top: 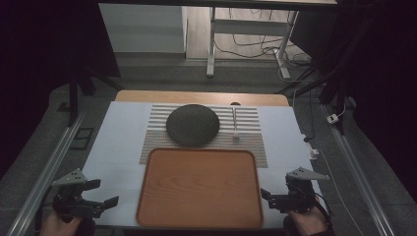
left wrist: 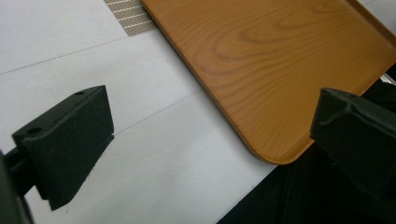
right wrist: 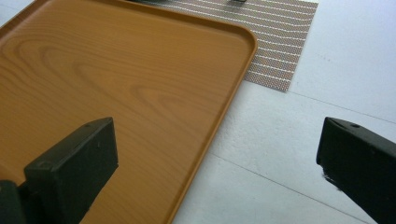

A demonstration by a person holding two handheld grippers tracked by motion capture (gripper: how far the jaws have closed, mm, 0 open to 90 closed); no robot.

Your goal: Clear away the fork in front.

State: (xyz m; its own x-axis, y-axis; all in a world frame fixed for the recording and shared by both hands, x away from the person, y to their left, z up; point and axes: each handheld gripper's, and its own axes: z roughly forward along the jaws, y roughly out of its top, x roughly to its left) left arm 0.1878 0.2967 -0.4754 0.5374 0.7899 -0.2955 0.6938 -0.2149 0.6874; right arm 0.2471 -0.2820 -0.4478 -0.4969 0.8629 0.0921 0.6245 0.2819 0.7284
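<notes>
Wooden tray (top: 199,189) central on worktop (top: 118,142) | left hand-held gripper (top: 101,194) wide, empty, beside tray's left corner | right hand-held gripper (top: 270,196) wide, empty, beside right corner | step: approach, likely | next: close on tray rims

The thin pale utensil (top: 235,123) beside the plate (top: 192,125) is too small to identify, perhaps a spoon.

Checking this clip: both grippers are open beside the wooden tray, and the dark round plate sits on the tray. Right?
Not quite. The plate sits on the striped mat beyond the tray, not on it, as the high view shows. Both the left gripper and right gripper are open beside the tray.
</notes>
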